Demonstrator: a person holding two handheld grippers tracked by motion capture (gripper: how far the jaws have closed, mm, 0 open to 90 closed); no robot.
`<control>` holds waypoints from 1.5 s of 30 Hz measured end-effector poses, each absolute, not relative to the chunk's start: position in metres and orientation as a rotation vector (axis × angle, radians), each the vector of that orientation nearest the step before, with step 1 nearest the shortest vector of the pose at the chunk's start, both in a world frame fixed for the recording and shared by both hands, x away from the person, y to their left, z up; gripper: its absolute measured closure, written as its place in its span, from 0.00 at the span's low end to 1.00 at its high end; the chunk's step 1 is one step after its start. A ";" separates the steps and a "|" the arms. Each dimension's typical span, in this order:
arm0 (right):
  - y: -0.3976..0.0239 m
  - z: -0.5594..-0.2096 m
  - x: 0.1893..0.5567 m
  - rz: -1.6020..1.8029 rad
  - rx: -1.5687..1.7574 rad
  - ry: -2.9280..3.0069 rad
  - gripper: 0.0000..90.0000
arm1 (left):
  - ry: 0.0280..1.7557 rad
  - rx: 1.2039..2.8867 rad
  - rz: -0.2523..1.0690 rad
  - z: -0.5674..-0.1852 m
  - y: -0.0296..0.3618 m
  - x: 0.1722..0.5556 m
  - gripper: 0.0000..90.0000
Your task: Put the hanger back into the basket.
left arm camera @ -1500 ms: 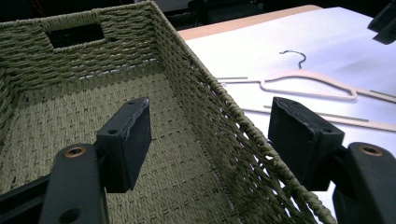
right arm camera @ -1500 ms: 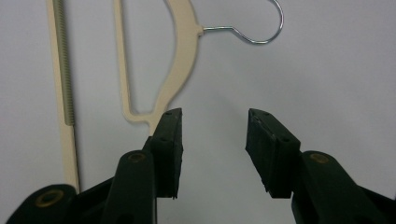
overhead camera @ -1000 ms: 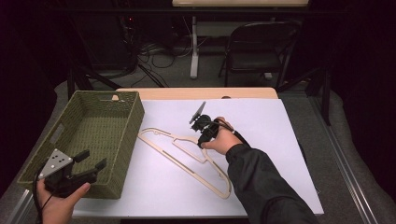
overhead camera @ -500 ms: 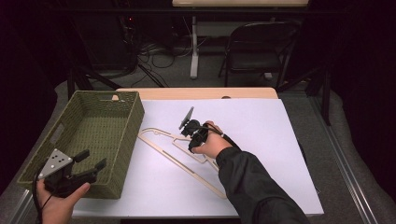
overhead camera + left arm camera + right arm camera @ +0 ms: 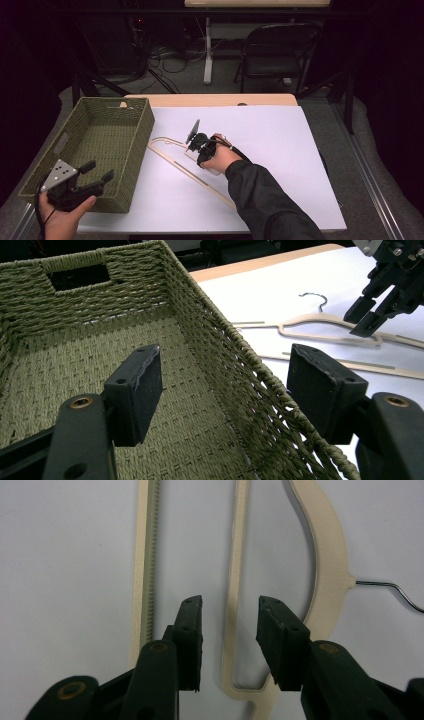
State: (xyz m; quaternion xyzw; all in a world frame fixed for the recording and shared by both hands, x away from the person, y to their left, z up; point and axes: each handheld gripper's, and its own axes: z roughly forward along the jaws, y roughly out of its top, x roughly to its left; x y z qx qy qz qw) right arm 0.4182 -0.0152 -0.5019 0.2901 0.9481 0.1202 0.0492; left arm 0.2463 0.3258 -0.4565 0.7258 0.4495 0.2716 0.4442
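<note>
Two tongs in play, and only the right tongs (image 5: 227, 615) are doing anything. They've come down over the cream wooden hanger (image 5: 192, 167), which lies flat on the white surface (image 5: 300, 165) just beside the green woven basket (image 5: 107, 135), its wire hook (image 5: 395, 587) pointing toward the basket side. From the right gripper view, the jaws have just been closing in and now straddle the thin inner bar of the hanger near the shoulder loop. The bar sits in the gap, but the pads aren't pressing on it yet, so they're partly spread with nothing pinched.

My take on doing the grab well: that bar is skinny and flat on the sheet, so the tips need to go right down to the surface before squeezing, or they'll skate over the top. Keep the bar centred in the gap. Gripping this close to the shoulder end means the long tail will droop when it comes up, so lift slowly and expect some swing. If it's headed for the basket, angle it in lengthwise, since it looks longer than the basket is wide.

The left tongs (image 5: 227, 390) just hover at the basket's near corner, spread wide, one jaw over the inside and one over the rim, holding nothing.

Brands or writing: none I can read on anything.
</note>
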 end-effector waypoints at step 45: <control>-0.015 -0.525 0.428 0.184 0.947 2.957 0.94 | 1.120 1.795 0.676 -0.457 0.328 0.247 0.34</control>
